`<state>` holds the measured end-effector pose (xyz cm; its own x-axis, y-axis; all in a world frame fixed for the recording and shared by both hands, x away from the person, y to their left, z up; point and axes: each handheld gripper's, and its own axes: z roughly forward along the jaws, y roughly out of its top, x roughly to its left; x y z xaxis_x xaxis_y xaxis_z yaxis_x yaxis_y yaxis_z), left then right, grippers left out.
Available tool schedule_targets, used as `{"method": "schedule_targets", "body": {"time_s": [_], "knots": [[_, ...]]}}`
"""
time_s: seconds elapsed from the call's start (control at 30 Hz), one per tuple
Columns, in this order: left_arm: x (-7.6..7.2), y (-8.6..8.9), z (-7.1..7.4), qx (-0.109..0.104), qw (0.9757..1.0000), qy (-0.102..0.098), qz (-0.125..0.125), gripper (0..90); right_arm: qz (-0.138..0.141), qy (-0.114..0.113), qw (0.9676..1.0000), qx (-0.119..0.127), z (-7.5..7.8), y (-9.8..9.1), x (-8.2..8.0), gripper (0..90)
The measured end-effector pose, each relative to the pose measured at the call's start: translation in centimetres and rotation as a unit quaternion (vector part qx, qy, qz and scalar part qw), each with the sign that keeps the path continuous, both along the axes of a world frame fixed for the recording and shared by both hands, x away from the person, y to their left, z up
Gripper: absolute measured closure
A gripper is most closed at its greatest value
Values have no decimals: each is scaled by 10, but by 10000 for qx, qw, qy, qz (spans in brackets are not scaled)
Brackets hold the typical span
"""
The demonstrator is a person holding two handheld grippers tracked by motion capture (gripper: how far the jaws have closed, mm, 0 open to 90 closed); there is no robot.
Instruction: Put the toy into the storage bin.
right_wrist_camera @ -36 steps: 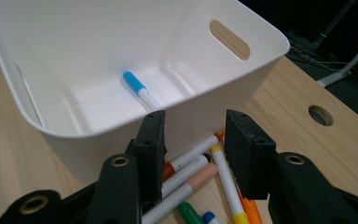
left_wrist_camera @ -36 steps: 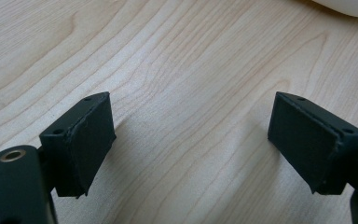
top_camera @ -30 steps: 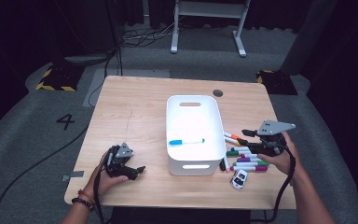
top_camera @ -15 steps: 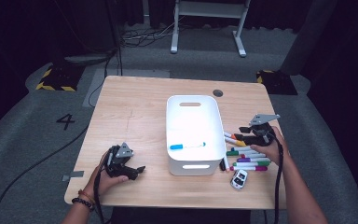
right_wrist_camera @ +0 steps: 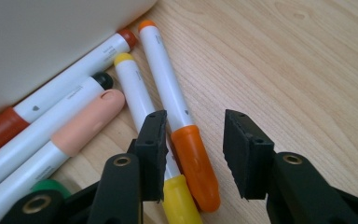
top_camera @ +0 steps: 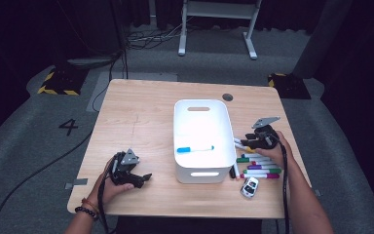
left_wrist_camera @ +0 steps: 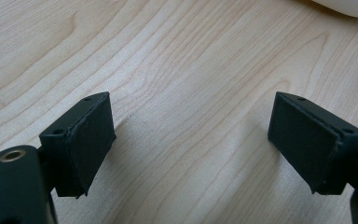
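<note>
The right tongs (right_wrist_camera: 193, 154) are hovering low over a row of markers on the wooden surface (top_camera: 141, 117), beside the right wall of the white bin (top_camera: 202, 139). Their jaws have just been closing a little, and they are now straddling the orange marker (right_wrist_camera: 177, 126): its orange cap is lying between the two pads, but the pads are not yet pressing on it, so the tongs are still released. Touching that marker, under the left-hand jaw in the right gripper view, is lying the yellow marker (right_wrist_camera: 142, 121). Beyond it are lying a peach-capped marker (right_wrist_camera: 74, 130) and a red-capped marker (right_wrist_camera: 51, 105), the latter against the bin wall. Inside the bin a blue marker (top_camera: 195, 148) is resting on the floor.

The left tongs (left_wrist_camera: 191, 144) are resting near the front-left part of the surface, jaws spread wide with only bare wood between them, well apart from the bin. A small toy car (top_camera: 248, 186) is sitting just nearer the person than the right tongs.
</note>
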<state>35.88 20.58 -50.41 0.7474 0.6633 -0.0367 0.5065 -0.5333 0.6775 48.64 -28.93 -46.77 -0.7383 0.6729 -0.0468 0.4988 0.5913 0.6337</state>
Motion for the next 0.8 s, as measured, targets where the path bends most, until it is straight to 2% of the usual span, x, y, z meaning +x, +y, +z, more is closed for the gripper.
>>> {"method": "schedule_targets", "body": {"time_s": [0.33,0.43,0.53,0.67,0.8], "knots": [[0,0,0,3,10000,-5,1,147,-190,168,9996,-128,-9,-2,11,619],[0,0,0,-2,10000,1,1,147,-205,184,9994,-233,-12,-1,13,623],[0,0,0,0,10000,-1,0,147,-224,172,9994,-221,-13,-1,13,637],[0,0,0,5,10000,-12,5,147,-253,175,9994,-129,-14,-4,14,719],[0,0,0,5,10000,-15,6,147,-326,184,9992,-140,-13,-7,14,741]]}}
